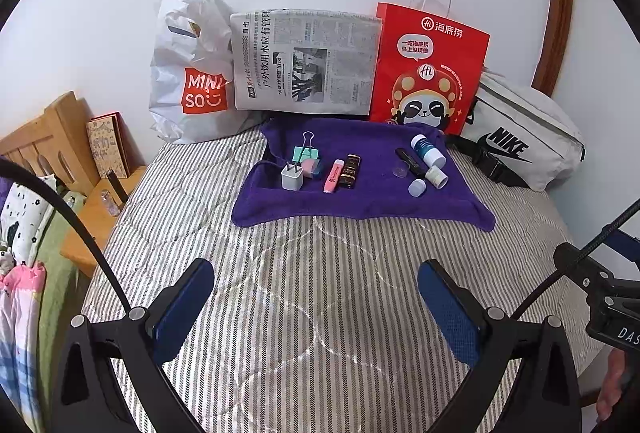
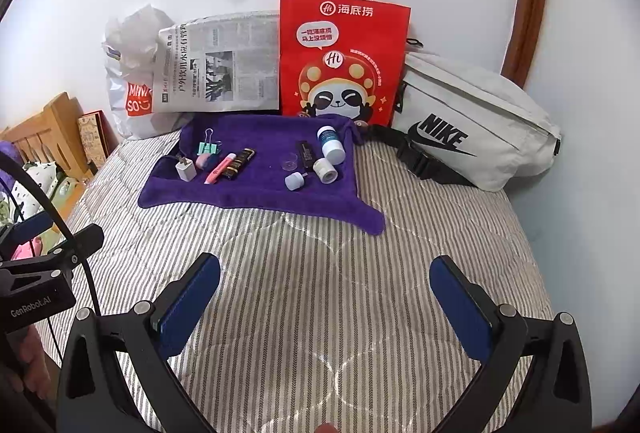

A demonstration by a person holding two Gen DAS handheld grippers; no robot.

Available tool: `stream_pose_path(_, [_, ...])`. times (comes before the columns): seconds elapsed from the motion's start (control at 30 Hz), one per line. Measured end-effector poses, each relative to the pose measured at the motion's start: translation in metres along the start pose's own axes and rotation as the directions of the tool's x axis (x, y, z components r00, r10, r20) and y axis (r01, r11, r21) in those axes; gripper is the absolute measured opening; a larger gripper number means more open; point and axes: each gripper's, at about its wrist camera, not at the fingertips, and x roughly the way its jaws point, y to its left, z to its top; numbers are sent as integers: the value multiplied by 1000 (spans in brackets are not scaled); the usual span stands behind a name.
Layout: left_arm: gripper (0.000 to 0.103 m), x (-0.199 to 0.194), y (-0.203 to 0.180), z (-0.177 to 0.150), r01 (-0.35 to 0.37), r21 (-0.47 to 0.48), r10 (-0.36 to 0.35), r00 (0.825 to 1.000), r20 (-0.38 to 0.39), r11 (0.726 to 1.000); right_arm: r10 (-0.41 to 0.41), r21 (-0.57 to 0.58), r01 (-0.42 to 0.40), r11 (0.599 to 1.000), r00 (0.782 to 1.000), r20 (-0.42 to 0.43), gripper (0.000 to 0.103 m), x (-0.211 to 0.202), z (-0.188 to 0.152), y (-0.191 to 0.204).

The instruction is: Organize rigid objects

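A purple towel (image 1: pixel 360 203) (image 2: pixel 248 199) lies on the striped bed and bears small objects. On its left are a mint binder clip (image 1: pixel 306 152), a white charger plug (image 1: pixel 291 175), a pink highlighter (image 1: pixel 333 175) and a dark gold-banded tube (image 1: pixel 351 171). On its right are a white and blue bottle (image 1: pixel 427 151), a black tube (image 1: pixel 409 161), a small white jar (image 1: pixel 436 177) and a white cap (image 1: pixel 417 187). My left gripper (image 1: pixel 316 307) and right gripper (image 2: pixel 326 299) hover open over the bed, well short of the towel, with nothing between the fingers.
Against the wall stand a white Miniso bag (image 1: pixel 192 81), a folded newspaper (image 1: pixel 306 61), a red paper bag (image 1: pixel 426 73) and a white Nike pouch (image 1: pixel 520 145). A wooden bedside stand (image 1: pixel 92 209) sits to the left. The near striped quilt (image 1: pixel 320 273) is bare.
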Motion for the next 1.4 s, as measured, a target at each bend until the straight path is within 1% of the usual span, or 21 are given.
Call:
stream_pose_path(1.2, [103, 0, 1, -1, 6, 6, -6, 1000, -6, 1000, 3, 7, -3, 1000, 1000, -1, 103, 0, 0, 1])
stream_pose_path(1.4, [103, 0, 5, -1, 33, 2, -33, 999, -6, 999, 3, 9, -3, 1000, 1000, -5, 103, 1, 0, 2])
